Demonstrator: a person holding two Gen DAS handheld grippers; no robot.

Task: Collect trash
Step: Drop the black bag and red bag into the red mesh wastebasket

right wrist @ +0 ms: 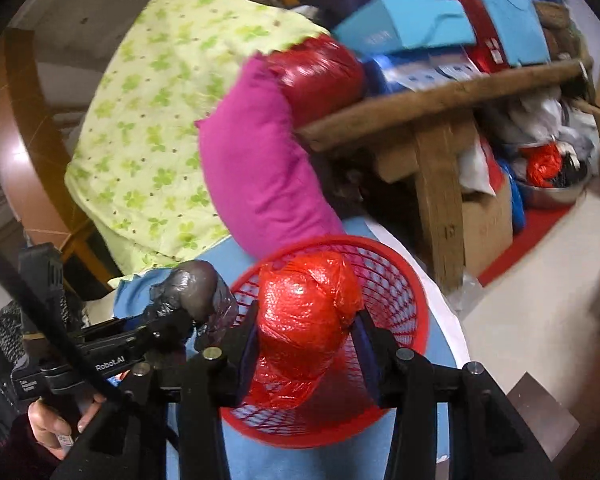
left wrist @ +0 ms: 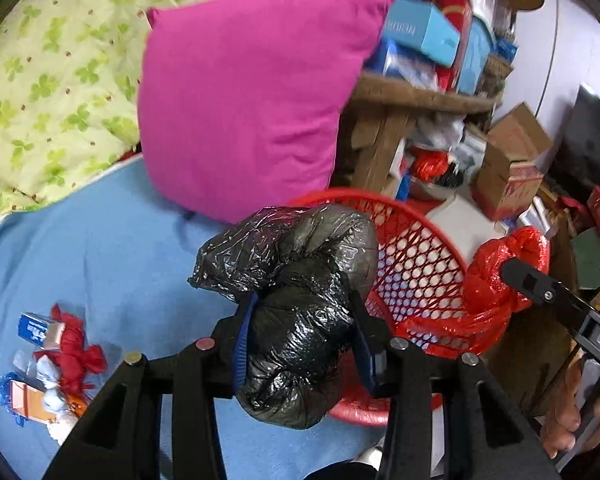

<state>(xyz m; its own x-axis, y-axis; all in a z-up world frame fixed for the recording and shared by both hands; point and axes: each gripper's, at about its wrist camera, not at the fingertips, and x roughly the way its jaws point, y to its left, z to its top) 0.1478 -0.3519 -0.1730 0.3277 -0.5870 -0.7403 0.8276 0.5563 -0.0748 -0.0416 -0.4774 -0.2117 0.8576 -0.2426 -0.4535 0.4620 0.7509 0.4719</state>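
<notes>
A crumpled black plastic bag (left wrist: 284, 248) sits between the fingers of my left gripper (left wrist: 304, 300), which is shut on it just left of the red mesh basket (left wrist: 420, 264). My right gripper (right wrist: 308, 312) is shut on a bunched red plastic bag (right wrist: 304, 280), held over the mouth of the red mesh basket (right wrist: 400, 268). In the left wrist view the red plastic bag (left wrist: 496, 280) hangs at the basket's right rim. The right wrist view shows the black plastic bag (right wrist: 196, 284) by the left rim. A small heap of wrappers and boxes (left wrist: 56, 356) lies on the blue sheet (left wrist: 112, 248).
A pink pillow (left wrist: 252, 96) and a green clover quilt (left wrist: 52, 80) lie behind the basket on the bed. To the right stands a wooden bench (left wrist: 420, 96) piled with boxes, with a cardboard box (left wrist: 508, 160) and clutter on the floor. A hand (left wrist: 572, 420) grips the right tool.
</notes>
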